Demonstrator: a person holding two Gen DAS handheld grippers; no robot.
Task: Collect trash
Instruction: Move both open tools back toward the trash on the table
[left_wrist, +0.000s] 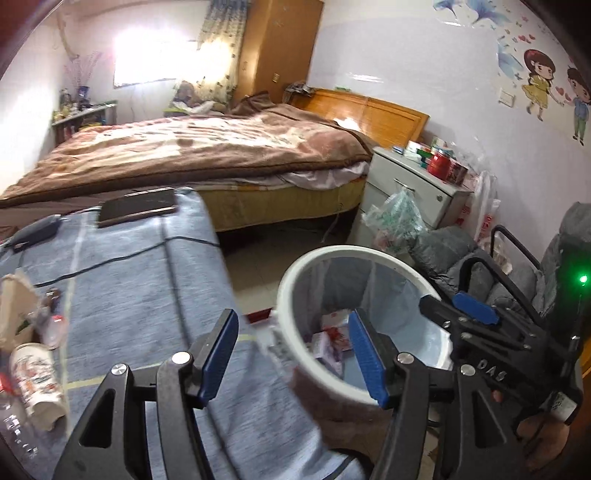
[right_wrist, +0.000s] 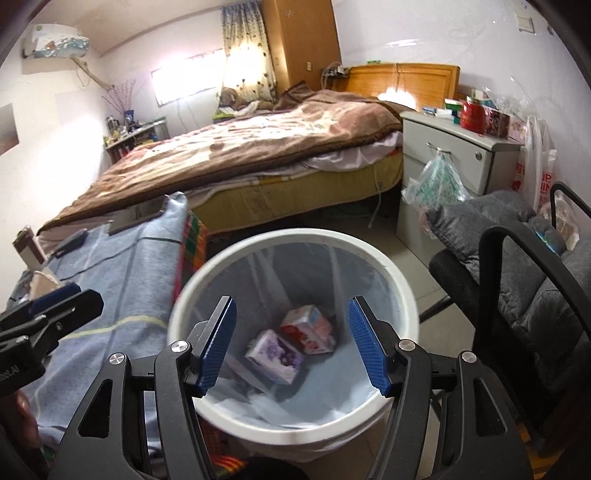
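Left gripper (left_wrist: 293, 356): black angular linkage arms with cut-out slots, silver round pivot screws, blue ribbed pads (left_wrist: 364, 354) on both fingers. Right gripper (right_wrist: 291, 345): same build; in the left wrist view its body bears white "DAS" lettering and a green light.

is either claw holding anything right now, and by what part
Nothing is held. The left claw and the right claw both stand open and empty above the white bin.
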